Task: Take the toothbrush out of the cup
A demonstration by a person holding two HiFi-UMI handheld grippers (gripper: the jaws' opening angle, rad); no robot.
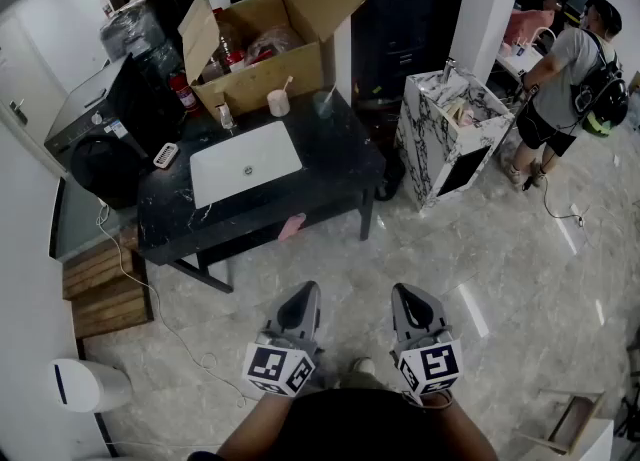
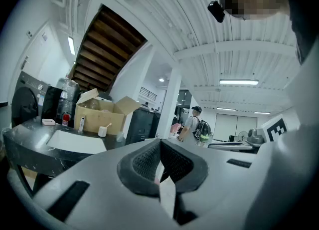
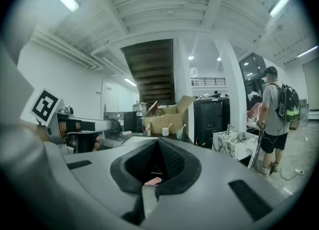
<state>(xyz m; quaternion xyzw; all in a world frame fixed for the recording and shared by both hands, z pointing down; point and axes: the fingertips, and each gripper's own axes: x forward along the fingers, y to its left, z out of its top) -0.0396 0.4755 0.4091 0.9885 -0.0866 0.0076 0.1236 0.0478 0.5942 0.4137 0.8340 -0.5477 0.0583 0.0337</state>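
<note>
Approach step, no reach begun. Left tongs [image 1: 304, 291] and right tongs [image 1: 405, 292] are both closed, nothing between them, held low and level in front of me, well apart from the surface [image 1: 335, 164].

Target is at the surface's back edge, just in front of the cardboard box [image 1: 262, 44], behind the sink [image 1: 245, 162]. There's a white cup [image 1: 278, 102] with a handle [image 1: 287, 83] leaning out, and a clear cup [image 1: 324, 102] beside it that also holds a stick-like thing in the right gripper view. Too small to tell which is the toothbrush, so confirm closer in.

To do it well:
- Walk in first.
- Open the right tongs before arriving.
- Come in above the rim and pinch the handle high.
- Steady the cup w/ the left tongs if it's light.
- Lift straight up along the lean so the cup doesn't tip.
</note>
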